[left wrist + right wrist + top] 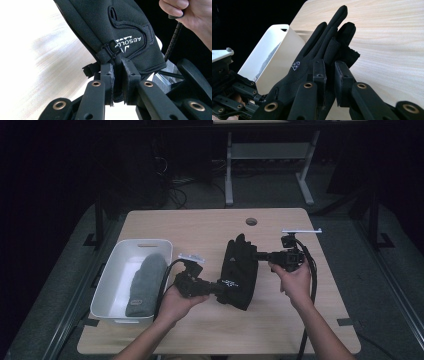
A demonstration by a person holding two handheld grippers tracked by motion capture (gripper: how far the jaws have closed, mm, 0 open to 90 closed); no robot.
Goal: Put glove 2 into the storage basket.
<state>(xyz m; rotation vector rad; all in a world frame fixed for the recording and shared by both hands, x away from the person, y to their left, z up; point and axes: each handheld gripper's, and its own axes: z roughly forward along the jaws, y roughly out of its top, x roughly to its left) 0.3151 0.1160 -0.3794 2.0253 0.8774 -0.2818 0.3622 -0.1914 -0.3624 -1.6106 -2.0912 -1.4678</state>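
- Gloves (239, 272): black, seemingly a pair laid one on the other and joined at the cuff by a small black clip (109, 50); I count one bundle, held off the table (210, 227) between the two grippers.
- Left gripper (117, 68): its two jaws are pressed together on the cuff edge, with the fabric pinched between the pads and the clip just above the jaw tips.
- Just beyond those jaws the cuff bears white lettering and a stitched panel; the material looks smooth and matte.
- Right gripper (330, 66): its two jaws pinch the gloves near the finger end, with the fabric squeezed in the narrow gap between the pads.
- Past those jaws the glove fingers point up and away, four or five tips showing, and a small white logo sits on the back of the hand to the left of the jaws.
- Farther off beyond the left gripper stands one white bin (107, 285), and one grey knitted hat (145, 285) lies inside it.
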